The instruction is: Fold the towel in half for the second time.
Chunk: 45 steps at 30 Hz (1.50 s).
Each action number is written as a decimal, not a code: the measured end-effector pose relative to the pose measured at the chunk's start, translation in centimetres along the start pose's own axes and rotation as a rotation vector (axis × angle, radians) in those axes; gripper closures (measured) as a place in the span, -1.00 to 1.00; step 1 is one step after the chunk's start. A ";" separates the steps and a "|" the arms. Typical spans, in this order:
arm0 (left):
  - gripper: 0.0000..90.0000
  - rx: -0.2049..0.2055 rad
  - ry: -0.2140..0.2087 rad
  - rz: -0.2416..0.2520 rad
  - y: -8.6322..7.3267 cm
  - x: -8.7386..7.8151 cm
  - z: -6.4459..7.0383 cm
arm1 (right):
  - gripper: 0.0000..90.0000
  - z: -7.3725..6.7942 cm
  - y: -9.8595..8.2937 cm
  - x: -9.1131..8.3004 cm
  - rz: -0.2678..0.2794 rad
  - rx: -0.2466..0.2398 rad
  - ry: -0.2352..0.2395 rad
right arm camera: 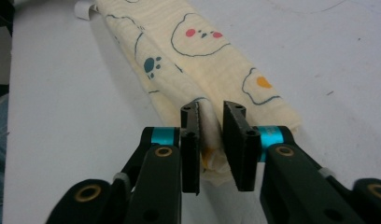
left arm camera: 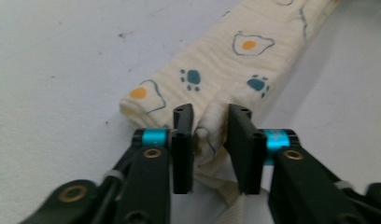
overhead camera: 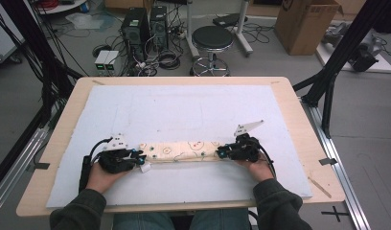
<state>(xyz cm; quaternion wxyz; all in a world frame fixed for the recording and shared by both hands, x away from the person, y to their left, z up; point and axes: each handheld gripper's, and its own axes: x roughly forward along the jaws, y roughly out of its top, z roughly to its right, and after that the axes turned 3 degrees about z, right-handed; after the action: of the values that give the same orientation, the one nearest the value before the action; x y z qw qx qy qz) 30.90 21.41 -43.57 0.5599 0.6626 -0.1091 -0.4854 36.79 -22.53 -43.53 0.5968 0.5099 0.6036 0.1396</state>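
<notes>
A cream cloth (overhead camera: 181, 151) printed with fried eggs, paw prints and bear faces lies folded into a long narrow strip across the near part of the white mat (overhead camera: 184, 110). My left gripper (overhead camera: 138, 159) pinches the strip's left end; the cloth (left arm camera: 235, 60) bunches between its jaws, gripper (left arm camera: 211, 135). My right gripper (overhead camera: 221, 152) pinches the right end, with a fold of the cloth (right arm camera: 212, 60) between the jaws, gripper (right arm camera: 211, 128). A white tag (right arm camera: 81, 8) shows at the strip's far end in the right gripper view.
The mat covers a wooden table (overhead camera: 308, 143). Beyond the table's far edge stand a black stool (overhead camera: 212, 40), computer towers (overhead camera: 136, 28) with cables, and a cardboard box (overhead camera: 304, 21). Black frame posts (overhead camera: 337, 62) rise at both sides.
</notes>
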 end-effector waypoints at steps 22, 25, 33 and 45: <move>0.85 0.039 -0.051 0.035 4.5 3.4 2.5 | 0.79 -3.0 5.0 2.7 0.012 -0.068 0.066; 0.90 0.052 -0.065 0.016 4.6 4.3 2.8 | 0.87 -3.2 5.4 4.2 -0.022 -0.076 0.084; 0.92 0.080 -0.049 -0.071 3.6 4.8 2.4 | 0.91 -3.5 4.8 5.8 -0.104 -0.099 0.087; 0.80 0.118 0.001 -0.127 2.3 3.1 1.5 | 0.79 -2.8 3.0 4.4 -0.116 -0.121 0.038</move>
<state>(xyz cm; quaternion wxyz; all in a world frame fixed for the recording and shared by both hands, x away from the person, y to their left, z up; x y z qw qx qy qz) 32.24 17.58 -43.11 0.4879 0.7003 -0.0950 -0.5123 36.77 -16.56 -43.03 0.6221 0.4344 0.6338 0.1502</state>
